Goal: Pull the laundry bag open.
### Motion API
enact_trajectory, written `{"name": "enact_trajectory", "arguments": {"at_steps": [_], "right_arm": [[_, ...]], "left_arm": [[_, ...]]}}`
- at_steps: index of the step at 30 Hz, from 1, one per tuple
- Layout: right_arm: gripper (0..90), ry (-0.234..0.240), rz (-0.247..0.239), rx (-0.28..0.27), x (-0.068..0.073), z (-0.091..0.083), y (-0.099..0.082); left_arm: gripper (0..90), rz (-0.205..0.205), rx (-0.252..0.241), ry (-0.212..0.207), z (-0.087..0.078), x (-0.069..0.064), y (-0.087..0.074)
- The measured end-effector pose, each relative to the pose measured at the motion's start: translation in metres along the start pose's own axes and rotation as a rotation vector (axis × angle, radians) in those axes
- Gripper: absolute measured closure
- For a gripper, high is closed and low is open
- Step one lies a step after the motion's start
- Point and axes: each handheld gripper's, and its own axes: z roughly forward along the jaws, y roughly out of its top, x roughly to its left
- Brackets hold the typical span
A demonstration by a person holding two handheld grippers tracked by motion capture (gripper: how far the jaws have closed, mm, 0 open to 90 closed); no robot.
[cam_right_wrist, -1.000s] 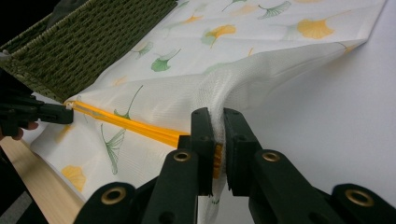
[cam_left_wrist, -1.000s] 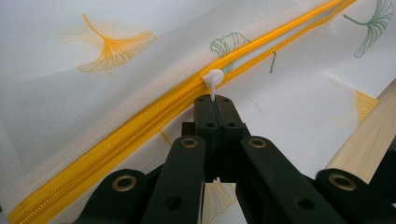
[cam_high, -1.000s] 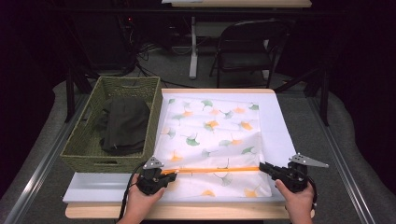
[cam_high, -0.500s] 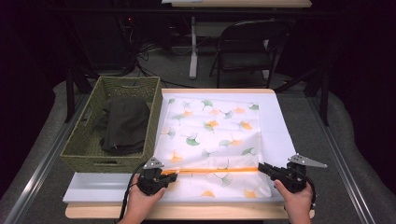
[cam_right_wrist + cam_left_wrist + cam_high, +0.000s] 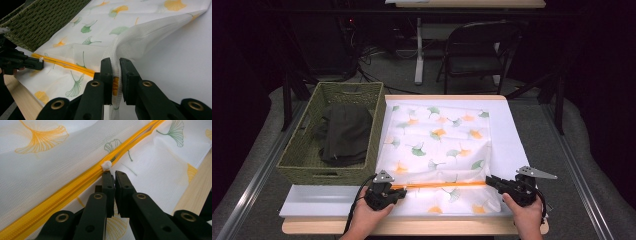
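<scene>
A white mesh bag (image 5: 437, 145) printed with ginkgo leaves lies flat on a white board (image 5: 512, 145). An orange zipper (image 5: 442, 185) crosses its near end. My left gripper (image 5: 398, 192) lies at the zipper's left end. Its jaws (image 5: 112, 173) have just been easing apart to a hair's gap with nothing between them, and the white zipper pull (image 5: 106, 165) sits right at their tips. My right gripper (image 5: 489, 180) (image 5: 115, 61) pinches the bag's right edge (image 5: 140, 37) at the zipper's end. Its jaws have just loosened slightly, with the fabric still pressed between the pads.
A green woven basket (image 5: 332, 95) holding a dark garment (image 5: 344, 132) stands left of the bag, against its edge. The wooden table edge (image 5: 412, 227) runs just below both hands. A folding chair (image 5: 482, 45) stands beyond the table.
</scene>
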Motion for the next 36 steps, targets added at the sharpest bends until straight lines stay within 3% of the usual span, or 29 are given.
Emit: {"name": "enact_trajectory", "arguments": {"at_steps": [4,7,19,26,36], "right_arm": [[81.8,-0.003,0.012,-0.012,-0.001,-0.001,0.001],[82.0,-0.002,0.012,-0.013,-0.001,-0.001,0.001],[83.2,0.009,-0.015,-0.013,0.002,-0.005,0.004],[83.3,0.022,-0.037,-0.005,0.010,-0.004,0.005],[83.3,0.035,-0.047,0.009,0.015,0.000,0.004]], "left_arm": [[89.9,0.018,-0.001,0.013,0.001,-0.003,0.001],[90.0,0.055,0.002,0.034,-0.001,-0.003,0.003],[90.0,0.044,-0.053,0.078,-0.016,-0.002,0.008],[90.0,0.026,-0.094,0.080,-0.026,0.001,0.010],[90.0,0.021,-0.114,0.070,-0.036,0.004,0.009]]}}
